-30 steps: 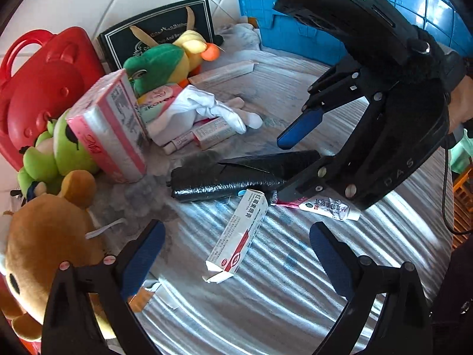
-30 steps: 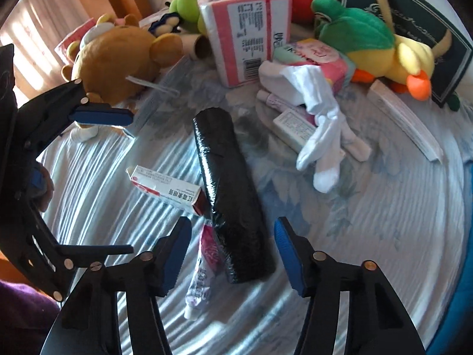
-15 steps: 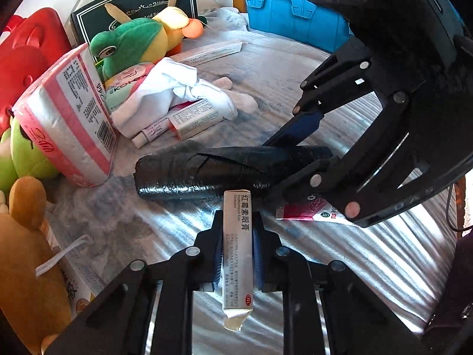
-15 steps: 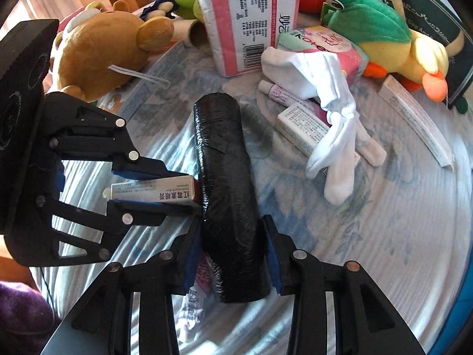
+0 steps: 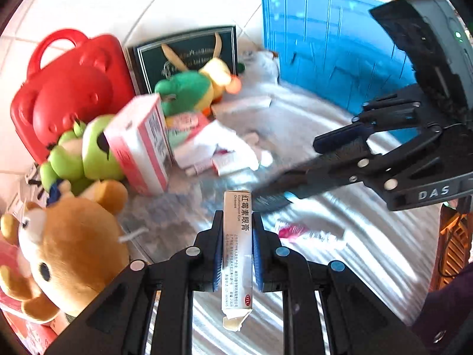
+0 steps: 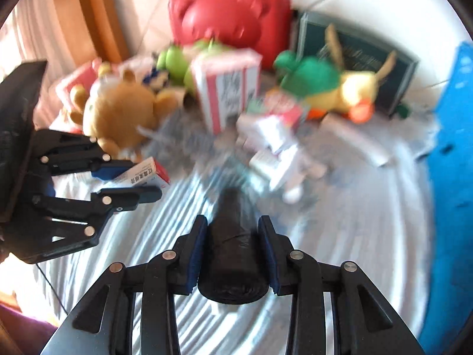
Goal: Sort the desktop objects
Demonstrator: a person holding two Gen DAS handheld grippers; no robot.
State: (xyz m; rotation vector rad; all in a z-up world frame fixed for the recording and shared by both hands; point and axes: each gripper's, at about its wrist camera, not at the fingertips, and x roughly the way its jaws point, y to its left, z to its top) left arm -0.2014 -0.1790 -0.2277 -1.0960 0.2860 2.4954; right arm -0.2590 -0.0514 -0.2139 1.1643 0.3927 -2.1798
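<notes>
Left gripper [image 5: 236,245]: I have it clamped on the ointment box [image 5: 237,245], both blue pads pressing its long sides; the box points away from me and its torn flap hangs behind the fingers.

Right gripper [image 6: 233,256]: I have it clamped on the black bag roll [image 6: 232,254], pads against both sides of the roll, its near end facing my camera.

Roll from the left view: the black bag roll [image 5: 280,189] sticks out of the right gripper [image 5: 334,159], blurred, above the striped tablecloth [image 5: 369,266].

Box from the right view: the ointment box [image 6: 145,174] sits between the left gripper's [image 6: 130,180] fingers, off the cloth.

Just under the roll: a pink-and-white tube [image 5: 307,233] lies flat on the cloth.

Middle of the table: a white sock [image 5: 224,148] drapes over small boxes; beside it stands a pink tissue pack [image 5: 139,145].

Left edge: a brown bear plush [image 5: 68,245] and a green plush [image 5: 85,153].

Far edge: a red bear-shaped case [image 5: 71,82], a dark framed plaque [image 5: 189,56] and a green-and-yellow plush [image 5: 195,88].

Far right corner: a blue crate [image 5: 334,53].
</notes>
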